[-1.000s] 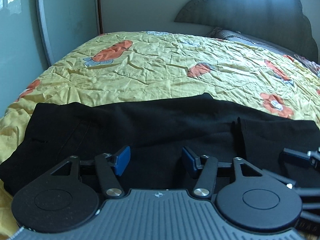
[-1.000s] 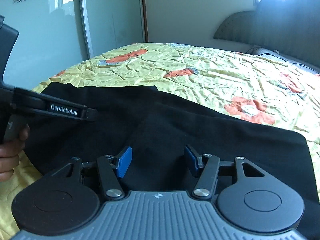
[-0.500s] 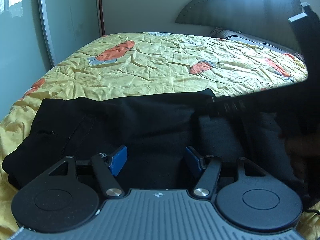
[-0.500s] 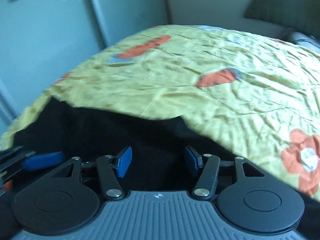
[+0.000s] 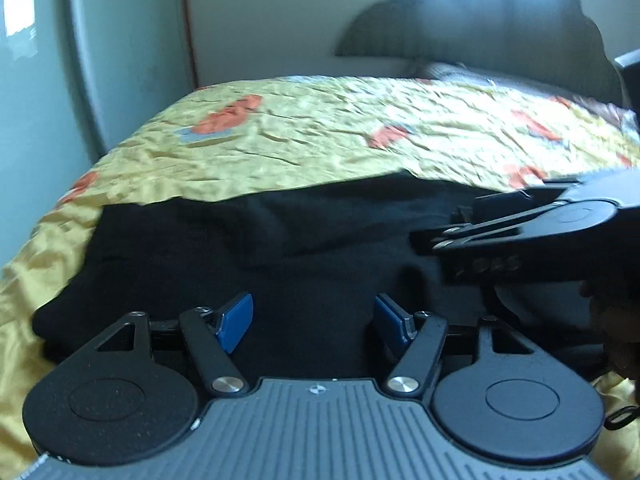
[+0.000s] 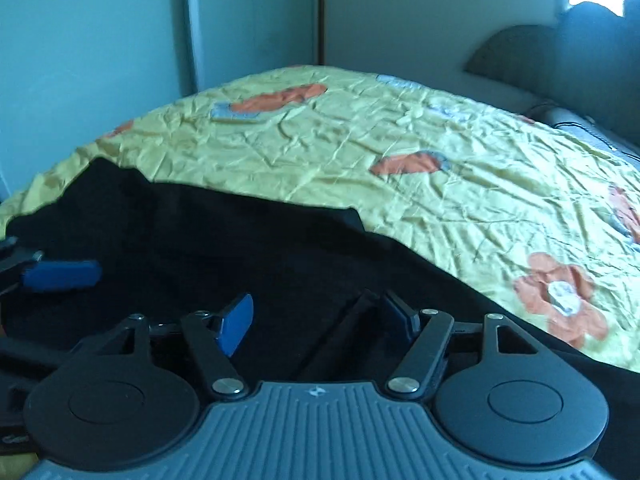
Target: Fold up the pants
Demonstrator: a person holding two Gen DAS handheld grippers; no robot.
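Black fabric pants point(image 5: 280, 256) lie partly folded on the yellow floral bedspread point(image 5: 320, 136) (more folds likely), left gripper point(image 5: 314, 320) apart, right gripper point(image 6: 316, 320) opening, both empty.

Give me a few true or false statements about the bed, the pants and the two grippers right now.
1. The black pants lie on a yellow floral bedspread. True.
2. The left gripper is clamped shut on the cloth. False: its fingers stand apart, nothing pinched.
3. The right gripper has blue pads on its fingers. True.
4. The pants hang from a hanger. False: they lie on the bed.
5. A dark headboard stands at the bed's far end. True.
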